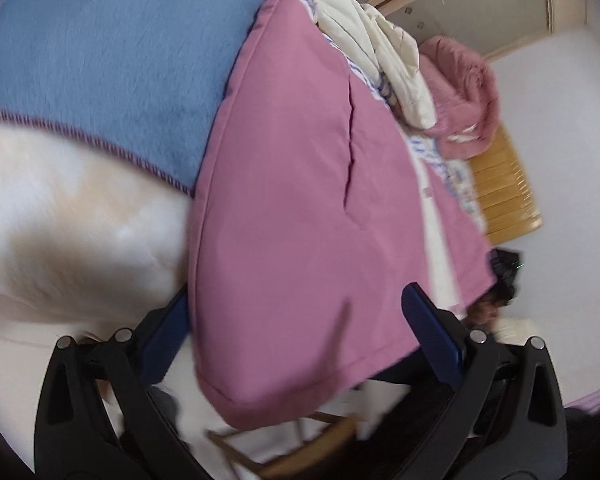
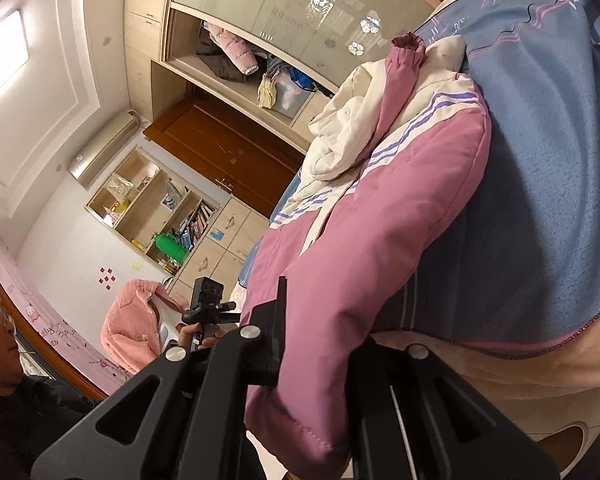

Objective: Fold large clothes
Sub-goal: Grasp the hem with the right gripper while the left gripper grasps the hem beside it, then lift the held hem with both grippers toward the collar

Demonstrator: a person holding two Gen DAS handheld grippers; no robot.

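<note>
- The pink padded jacket (image 2: 380, 240) lies on the blue blanket (image 2: 540, 184) that covers the bed, with its striped chest and one sleeve cuff (image 2: 407, 49) at the end farthest from the grippers and a rumpled cream garment (image 2: 340, 144) just beside that end.
- The step in hand looks like lifting the jacket's near hem to fold it over toward the striped end.
- To do it well, both corners of the hem should rise together and level, so that the padding folds in one straight crease and the edge does not sag or twist between the grippers.
- The right gripper (image 2: 320, 364) is clenched on the jacket's near corner; the pink cloth bulges out on both sides of its dark fingers (image 2: 278, 336).
- The left gripper (image 1: 296, 344) is released: its blue pads (image 1: 432, 340) stand wide apart with the jacket's hem between them, and the blur hides whether either pad touches the cloth.
</note>
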